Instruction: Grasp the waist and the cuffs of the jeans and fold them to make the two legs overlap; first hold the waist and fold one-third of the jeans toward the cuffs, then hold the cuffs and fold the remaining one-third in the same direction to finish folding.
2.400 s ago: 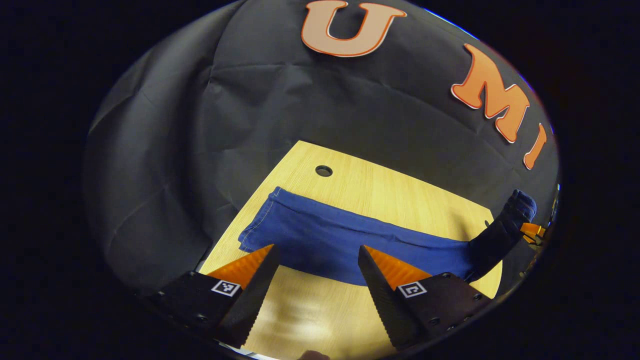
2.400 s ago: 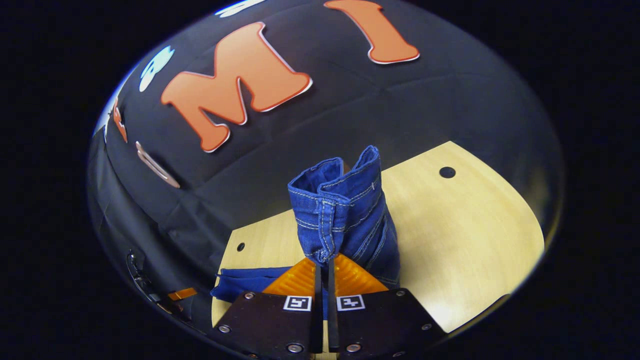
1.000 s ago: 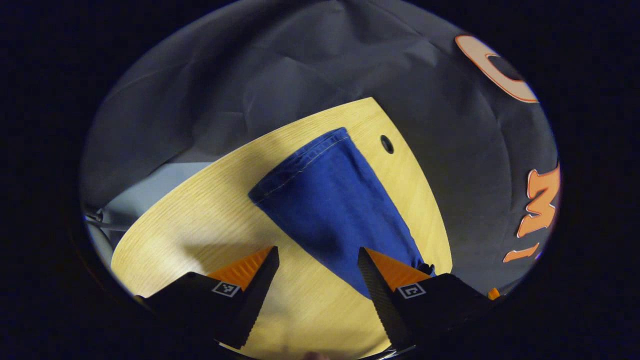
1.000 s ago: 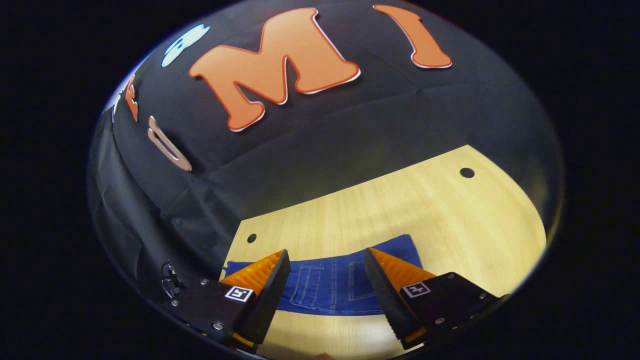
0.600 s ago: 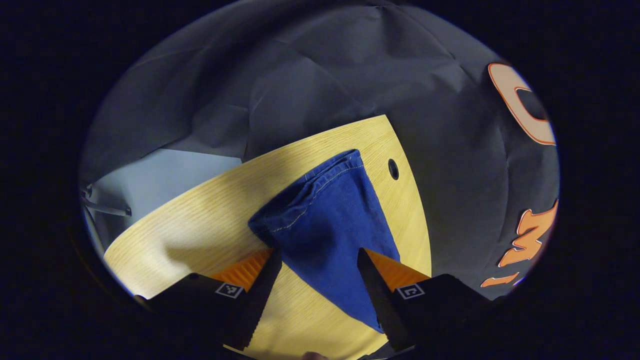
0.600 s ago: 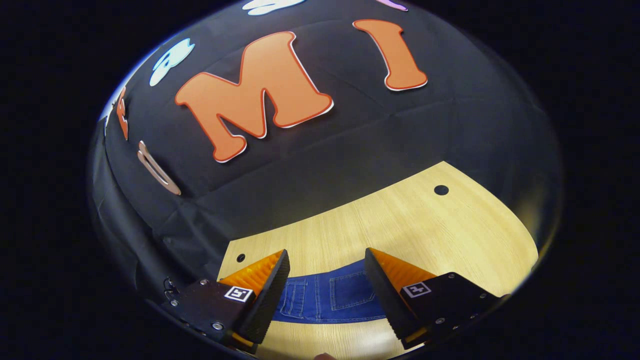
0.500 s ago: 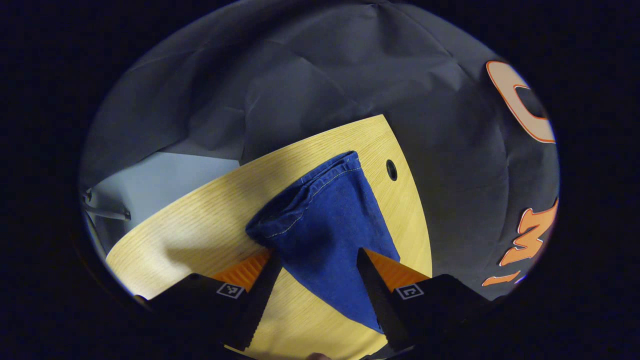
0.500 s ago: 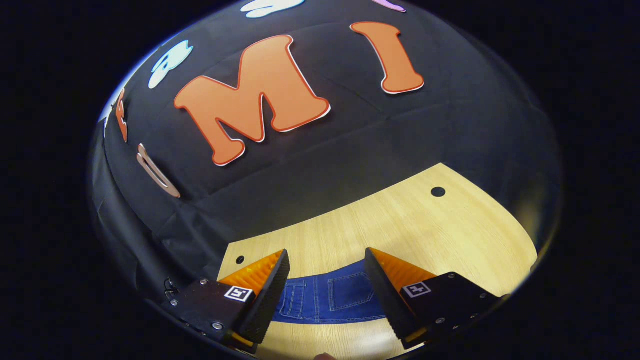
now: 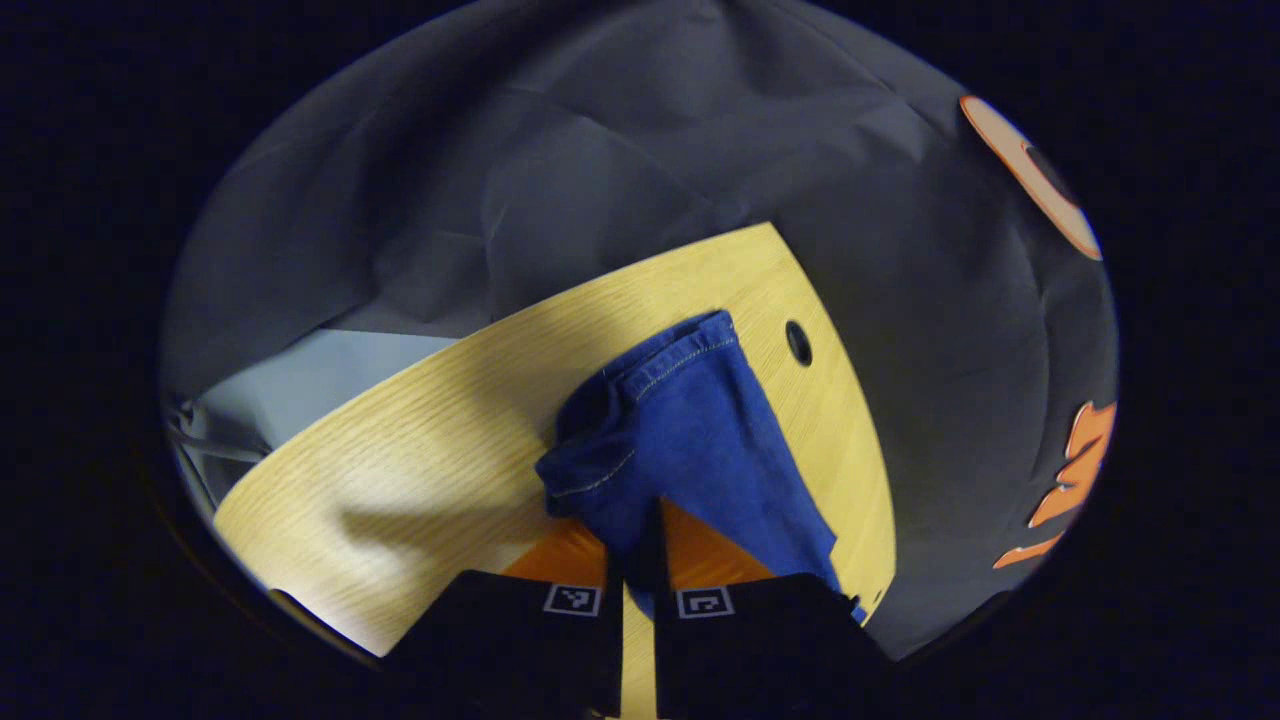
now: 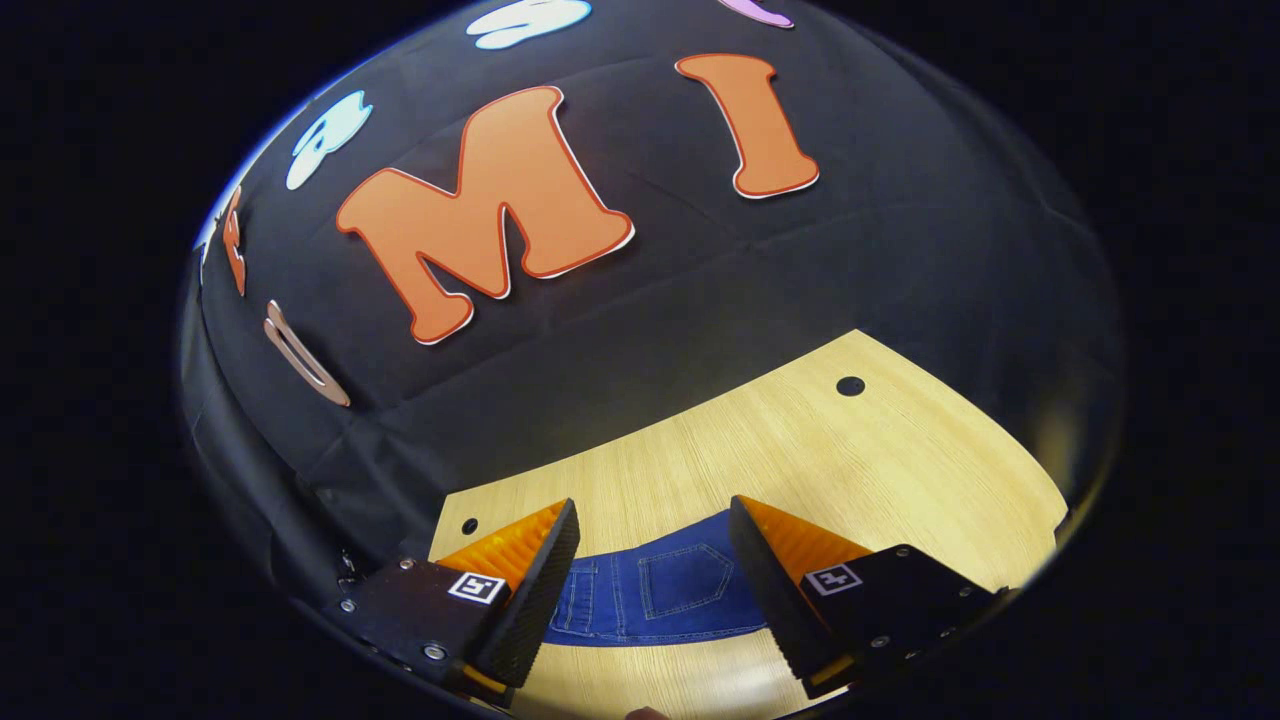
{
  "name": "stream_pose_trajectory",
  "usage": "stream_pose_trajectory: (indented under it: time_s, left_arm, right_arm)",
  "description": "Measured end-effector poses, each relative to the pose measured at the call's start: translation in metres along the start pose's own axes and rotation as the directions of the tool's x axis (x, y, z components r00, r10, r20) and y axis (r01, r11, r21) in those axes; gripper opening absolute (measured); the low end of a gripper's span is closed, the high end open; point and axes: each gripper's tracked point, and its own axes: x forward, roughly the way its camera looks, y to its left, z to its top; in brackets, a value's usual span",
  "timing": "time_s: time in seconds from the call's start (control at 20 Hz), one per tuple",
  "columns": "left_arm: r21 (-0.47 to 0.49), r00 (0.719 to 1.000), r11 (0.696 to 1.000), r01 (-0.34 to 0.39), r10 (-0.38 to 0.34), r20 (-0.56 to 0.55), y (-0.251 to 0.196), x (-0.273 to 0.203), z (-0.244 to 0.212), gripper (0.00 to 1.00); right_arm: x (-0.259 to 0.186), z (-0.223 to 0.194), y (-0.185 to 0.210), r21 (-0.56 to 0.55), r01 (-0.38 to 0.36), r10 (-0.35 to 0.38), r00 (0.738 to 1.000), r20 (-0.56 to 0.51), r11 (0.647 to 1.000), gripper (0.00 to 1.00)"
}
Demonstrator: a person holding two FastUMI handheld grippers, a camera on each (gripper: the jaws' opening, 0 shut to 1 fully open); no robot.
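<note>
Left gripper view: the left gripper had its two fingers drawn together on the cuff end of the blue denim jeans, the cloth pinched between them and bunched into a raised fold. The trouser leg ran from the fingers towards the far edge of the pale wooden bench, its stitched hem lying just beside a small round hole near that edge. Right gripper view: the right gripper hung with its jaws apart above the folded waist part of the jeans, back pocket uppermost, lying flat near the bench's near edge.
</note>
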Motion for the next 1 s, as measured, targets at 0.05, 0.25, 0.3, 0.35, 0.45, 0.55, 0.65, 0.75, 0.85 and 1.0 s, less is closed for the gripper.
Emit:
stream_pose_trajectory:
  time_s: [0.05,0.25,0.3,0.35,0.45,0.55,0.65,0.75,0.85,1.0]
  left_arm:
    - [-0.033,1.000,0.999,0.019,-0.019,0.015,0.002,-0.008,0.001,0.13]
    - [0.027,0.995,0.997,0.076,-0.078,0.062,-0.013,-0.038,0.005,0.04]
    - [0.054,0.994,0.996,0.077,-0.081,0.071,-0.018,-0.046,0.007,0.04]
    - [0.080,0.993,0.994,0.079,-0.086,0.086,-0.028,-0.053,0.009,0.04]
    - [0.127,0.989,0.989,0.080,-0.095,0.113,-0.048,-0.062,0.006,0.03]
    - [0.176,0.983,0.981,0.081,-0.107,0.147,-0.063,-0.079,0.004,0.04]
    - [0.218,0.975,0.971,0.096,-0.136,0.177,-0.086,-0.105,0.002,0.03]
    - [0.286,0.967,0.952,0.112,-0.171,0.191,-0.110,-0.125,-0.004,0.03]
    - [0.352,0.959,0.928,0.119,-0.199,0.200,-0.143,-0.136,-0.014,0.03]
    - [0.430,0.948,0.894,0.124,-0.234,0.214,-0.184,-0.153,-0.029,0.03]
  right_arm:
    - [-0.001,0.000,-0.001,0.007,-0.003,0.003,1.000,0.002,1.000,0.94]
    - [-0.005,0.010,-0.008,-0.012,-0.001,0.002,1.000,0.028,1.000,0.93]
    - [-0.005,0.013,-0.008,-0.015,-0.007,0.008,0.999,0.034,1.000,0.93]
    - [-0.006,0.016,-0.010,-0.017,-0.010,0.011,0.999,0.040,1.000,0.93]
    - [-0.007,0.020,-0.012,-0.031,-0.021,0.023,0.999,0.046,0.999,0.93]
    - [-0.007,0.023,-0.013,-0.049,-0.035,0.037,0.998,0.047,0.998,0.93]
    - [-0.007,0.026,-0.014,-0.063,-0.044,0.048,0.998,0.051,0.997,0.93]
    - [-0.008,0.030,-0.015,-0.078,-0.053,0.058,0.997,0.058,0.996,0.93]
    - [-0.007,0.033,-0.016,-0.089,-0.062,0.068,0.996,0.065,0.994,0.94]
    - [-0.006,0.038,-0.016,-0.100,-0.075,0.083,0.993,0.080,0.992,0.95]
